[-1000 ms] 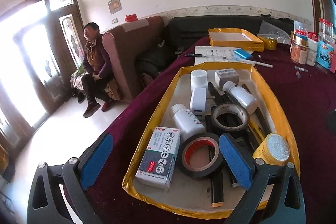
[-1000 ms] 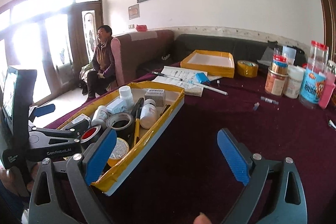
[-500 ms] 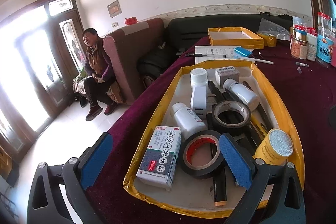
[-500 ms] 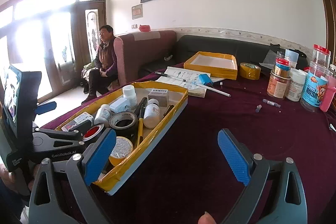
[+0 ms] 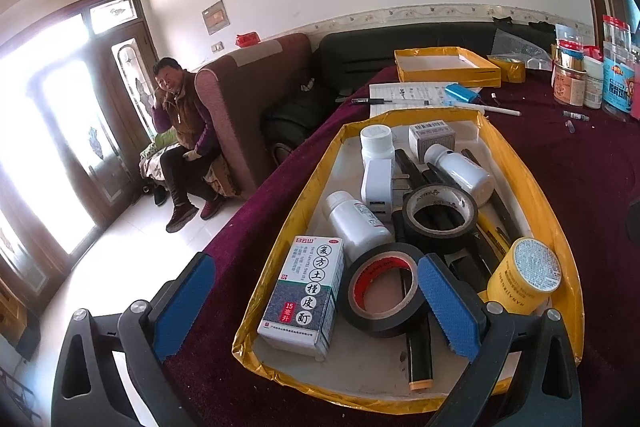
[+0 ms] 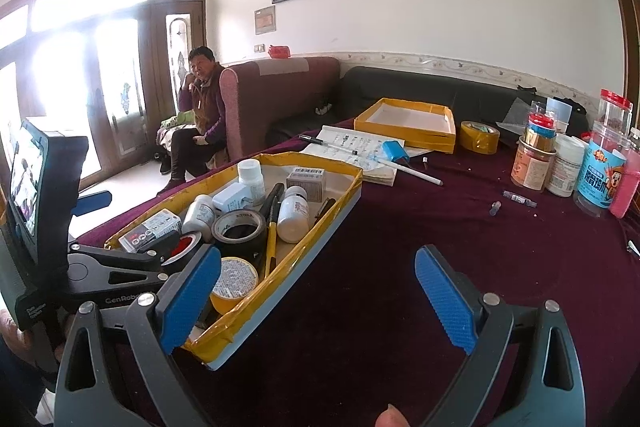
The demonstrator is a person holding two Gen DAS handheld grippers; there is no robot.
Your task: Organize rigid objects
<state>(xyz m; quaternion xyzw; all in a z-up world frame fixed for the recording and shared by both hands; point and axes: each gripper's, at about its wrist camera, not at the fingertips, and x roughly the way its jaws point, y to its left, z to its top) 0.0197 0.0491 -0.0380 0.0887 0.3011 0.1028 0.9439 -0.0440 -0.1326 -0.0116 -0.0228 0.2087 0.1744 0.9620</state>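
Between the spread, empty left gripper (image 5: pixel 316 307) fingers sits a box (image 5: pixel 303 291) — "15" legible; right gripper (image 6: pixel 318 301) likewise parted, empty.

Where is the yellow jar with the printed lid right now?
The yellow jar lies in the near right corner of the yellow tray, beside the red-cored tape roll; the right wrist view shows it behind that gripper's left finger.

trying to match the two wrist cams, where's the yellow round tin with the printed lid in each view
Left wrist: yellow round tin at lower right, in the near right corner of the yellow tray.
Right wrist: tin at lower left, beside that gripper's left finger.
Shared landmark: black tape roll just beyond it.
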